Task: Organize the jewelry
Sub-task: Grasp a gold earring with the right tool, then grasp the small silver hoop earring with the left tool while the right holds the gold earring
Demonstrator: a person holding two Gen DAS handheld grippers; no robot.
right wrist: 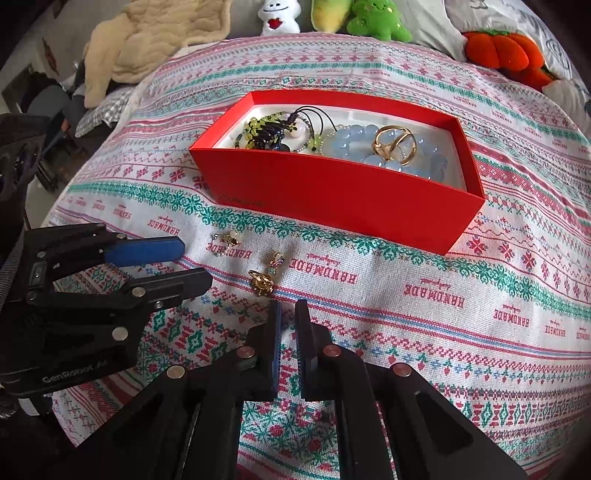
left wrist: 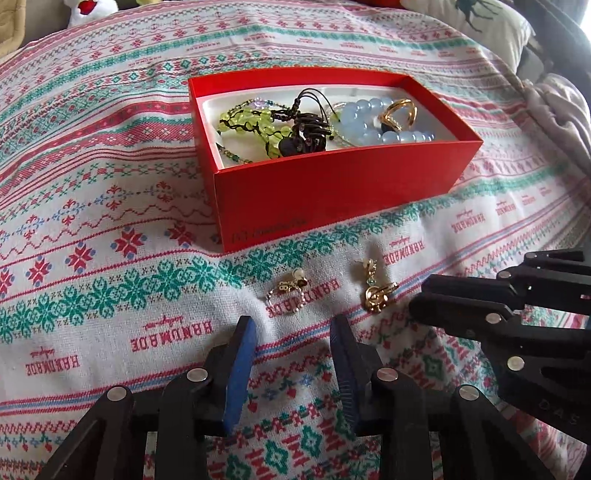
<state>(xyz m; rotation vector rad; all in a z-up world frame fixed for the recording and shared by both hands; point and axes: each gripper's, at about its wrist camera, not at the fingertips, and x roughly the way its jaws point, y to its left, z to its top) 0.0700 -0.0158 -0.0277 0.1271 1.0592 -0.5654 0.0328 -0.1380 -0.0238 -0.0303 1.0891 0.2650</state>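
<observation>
A red box point(left wrist: 332, 195) point(right wrist: 332, 199) sits open on the patterned cloth. It holds a green bead bracelet point(left wrist: 255, 125), a black cord piece point(left wrist: 306, 129), a pale blue bead bracelet point(left wrist: 369, 114) point(right wrist: 354, 140) and a gold ring point(left wrist: 400, 112) point(right wrist: 393, 146). Two gold earrings lie on the cloth in front of the box: a hoop one point(left wrist: 288, 295) point(right wrist: 225, 243) and a dangling one point(left wrist: 376, 291) point(right wrist: 264, 277). My left gripper point(left wrist: 291, 326) point(right wrist: 192, 264) is open just short of the hoop earring, with nothing between its fingers. My right gripper point(right wrist: 288, 308) point(left wrist: 419, 299) is shut and holds nothing, close to the dangling earring.
The cloth point(right wrist: 443, 295) covers a soft, rounded bed surface. Plush toys point(right wrist: 373, 18), an orange plush point(right wrist: 502, 51) and a cream blanket point(right wrist: 147, 40) lie along the far edge. A pillow point(left wrist: 476, 26) and a grey blanket point(left wrist: 557, 110) sit at the far right.
</observation>
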